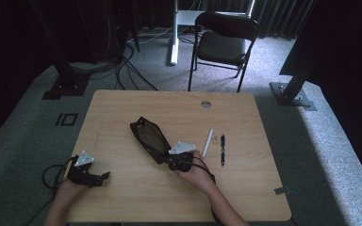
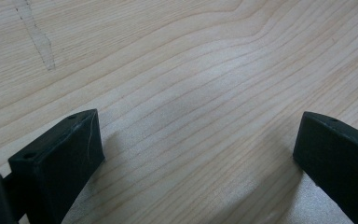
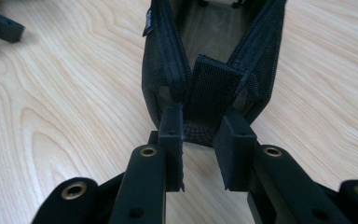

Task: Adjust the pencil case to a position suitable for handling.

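Observation:
A black mesh zip pouch (image 1: 148,137) lies slanted across the middle of the wooden table (image 1: 122,108), its zipper open. In the right gripper view the pouch (image 3: 163,84) fills the space ahead, and its woven end tab (image 3: 213,88) sits between my two black jaws. My right gripper (image 3: 200,126) is shut on that near end of the pouch, and in the high view my right gripper (image 1: 167,161) meets the pouch's lower corner. My left gripper (image 1: 104,176) rests near the table's front left, and its jaws (image 2: 196,140) stand wide apart over bare wood (image 2: 191,70), with nothing between them.
A white pen-like stick (image 1: 208,142) and a blue pen (image 1: 222,149) lie just right of my right hand. A round grommet (image 1: 206,104) sits near the table's far edge. A black folding chair (image 1: 224,42) stands beyond the table.

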